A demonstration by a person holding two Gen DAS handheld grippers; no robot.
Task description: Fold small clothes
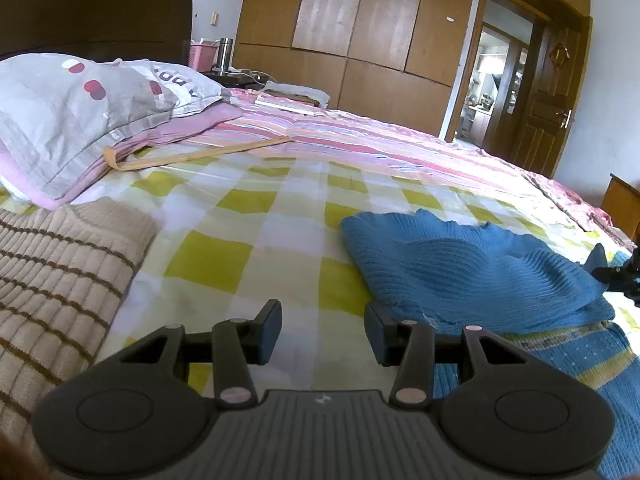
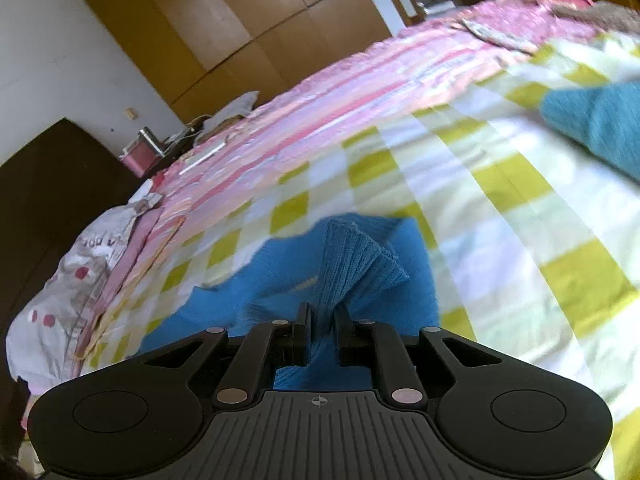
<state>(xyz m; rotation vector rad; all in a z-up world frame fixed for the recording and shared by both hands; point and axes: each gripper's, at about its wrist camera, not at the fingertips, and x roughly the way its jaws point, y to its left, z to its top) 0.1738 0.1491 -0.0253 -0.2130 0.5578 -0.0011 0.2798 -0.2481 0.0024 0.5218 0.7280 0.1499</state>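
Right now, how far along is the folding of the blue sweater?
Done: the beige striped sweater lies flat at one side, though whether folded is unclear. In hand: the right claw pinches a bunched edge of the blue sweater; the left claw is open, empty beside it. Left: flattening and finishing the fold.

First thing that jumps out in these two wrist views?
The blue knit garment: a bunched fold of it sits pinched in the right gripper, above the yellow-checked bedsheet. In the left wrist view the left gripper stands open and empty at the garment's near left edge. A beige striped sweater lies at far left, below the grey pillow.
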